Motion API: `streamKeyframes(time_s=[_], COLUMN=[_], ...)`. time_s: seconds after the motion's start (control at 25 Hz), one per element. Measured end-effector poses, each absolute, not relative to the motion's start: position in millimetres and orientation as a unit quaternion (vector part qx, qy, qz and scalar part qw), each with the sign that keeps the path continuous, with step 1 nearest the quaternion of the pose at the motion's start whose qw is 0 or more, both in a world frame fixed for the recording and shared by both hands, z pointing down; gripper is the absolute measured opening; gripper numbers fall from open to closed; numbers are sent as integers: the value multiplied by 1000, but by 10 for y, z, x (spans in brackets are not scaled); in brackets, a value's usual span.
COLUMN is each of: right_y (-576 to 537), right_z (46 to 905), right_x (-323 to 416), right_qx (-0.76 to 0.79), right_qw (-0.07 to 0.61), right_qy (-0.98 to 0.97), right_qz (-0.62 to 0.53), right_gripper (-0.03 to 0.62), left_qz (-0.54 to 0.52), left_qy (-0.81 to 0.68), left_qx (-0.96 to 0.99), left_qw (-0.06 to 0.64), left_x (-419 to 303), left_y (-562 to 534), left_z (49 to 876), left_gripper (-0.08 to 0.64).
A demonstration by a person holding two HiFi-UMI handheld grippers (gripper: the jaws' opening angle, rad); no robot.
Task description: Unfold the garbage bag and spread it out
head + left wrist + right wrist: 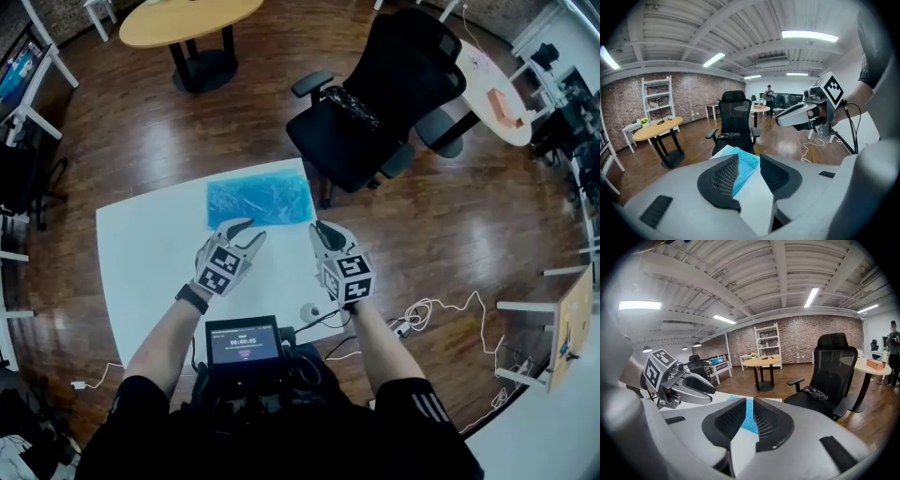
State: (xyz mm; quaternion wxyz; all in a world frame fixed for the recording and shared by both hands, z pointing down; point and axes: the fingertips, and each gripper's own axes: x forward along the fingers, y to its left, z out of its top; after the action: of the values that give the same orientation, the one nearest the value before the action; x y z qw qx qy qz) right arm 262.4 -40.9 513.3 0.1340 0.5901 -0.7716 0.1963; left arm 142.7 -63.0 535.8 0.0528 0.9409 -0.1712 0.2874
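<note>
I read this as the approach step: the garbage bag lies folded and untouched, a flat rectangle of crinkly blue film at the twelve o'clock edge of the smooth white table. My left gripper hovers at its seven o'clock, jaws moderately apart and empty. My right gripper is at five o'clock, jaws narrowly apart, also empty. Next I'd pinch one thin top layer at each near corner

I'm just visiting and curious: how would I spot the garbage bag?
Find the white table in the middle of the wooden floor. At its far edge, by the black office chair, lies the garbage bag: a flat, crinkly blue rectangle, the only coloured thing on the tabletop.
</note>
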Motion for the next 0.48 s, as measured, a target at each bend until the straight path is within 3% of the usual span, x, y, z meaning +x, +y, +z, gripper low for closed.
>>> streamKeyframes(time_s=[0.48], right_y=[-618], right_z=[5565], right_x=[2915], right_qx=[591], right_qw=[156], right_qy=[-765], right_qz=[204], right_gripper=[115], left_qz=[376], left_qy=[-137], left_qx=[915], left_qw=[47], left_x=[2044], left_y=[-734], left_z=[6116], left_gripper=[176])
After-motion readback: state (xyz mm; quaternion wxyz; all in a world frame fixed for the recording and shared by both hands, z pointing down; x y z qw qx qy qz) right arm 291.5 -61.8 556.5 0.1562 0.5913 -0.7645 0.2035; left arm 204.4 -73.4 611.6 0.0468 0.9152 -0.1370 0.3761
